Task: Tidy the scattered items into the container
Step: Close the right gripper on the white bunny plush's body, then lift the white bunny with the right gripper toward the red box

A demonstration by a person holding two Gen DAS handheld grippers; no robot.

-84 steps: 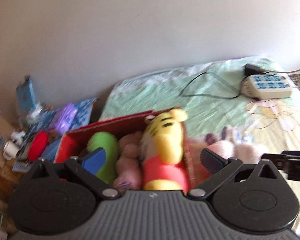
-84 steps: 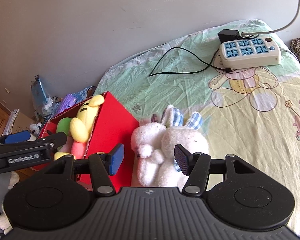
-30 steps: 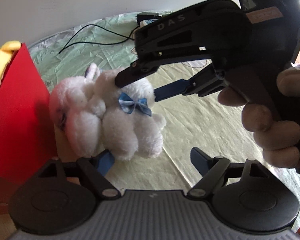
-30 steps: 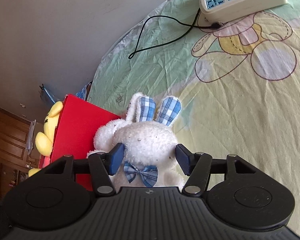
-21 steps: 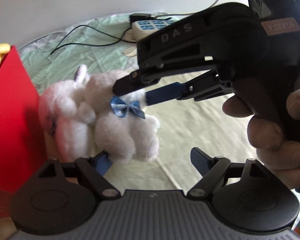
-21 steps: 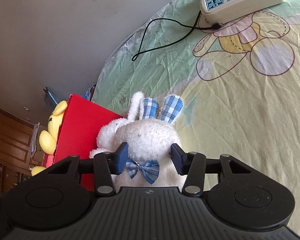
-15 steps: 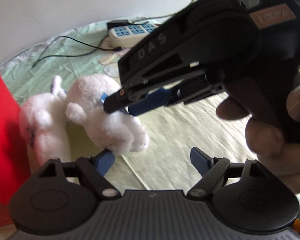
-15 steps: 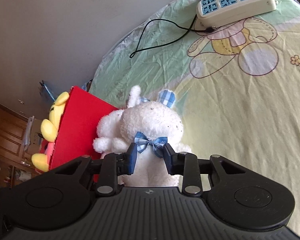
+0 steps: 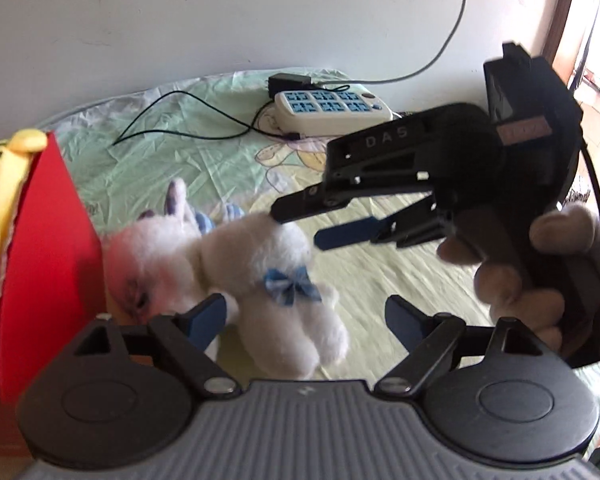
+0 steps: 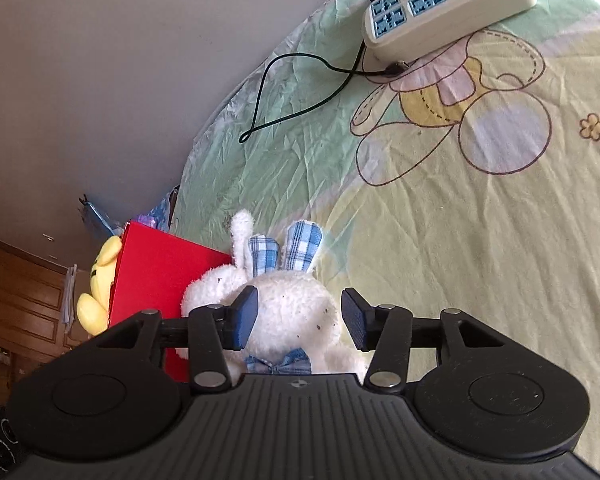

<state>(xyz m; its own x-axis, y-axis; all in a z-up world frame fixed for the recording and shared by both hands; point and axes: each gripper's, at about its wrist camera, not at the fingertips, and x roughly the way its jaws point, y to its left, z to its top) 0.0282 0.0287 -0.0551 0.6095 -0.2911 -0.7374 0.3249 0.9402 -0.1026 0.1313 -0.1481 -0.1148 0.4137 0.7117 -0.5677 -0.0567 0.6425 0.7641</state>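
Observation:
A white plush rabbit (image 9: 260, 264) (image 10: 296, 292) with checked blue ears and a blue bow lies on the bed sheet. A second white plush (image 9: 140, 264) (image 10: 204, 288) lies against it, beside the red box (image 9: 48, 248) (image 10: 156, 264). A yellow plush (image 9: 0, 184) (image 10: 100, 276) sticks out of the box. My right gripper (image 10: 299, 314) (image 9: 300, 226) straddles the rabbit's head; its jaws are opening, and the right pad stands clear of the fur. My left gripper (image 9: 304, 316) sits low over the rabbit's body, jaws opening, not pressing on it.
A cream power strip (image 9: 332, 106) (image 10: 444, 4) with a black cable (image 9: 180, 120) (image 10: 300, 92) lies at the far end of the bed by the wall. A person's hand (image 9: 520, 272) holds the right gripper. Printed sheet (image 10: 460, 220) stretches to the right.
The right gripper squeezed in on the rabbit near its bow and tipped it up, then spread its jaws again around the head. The rabbit has dropped back onto the sheet.

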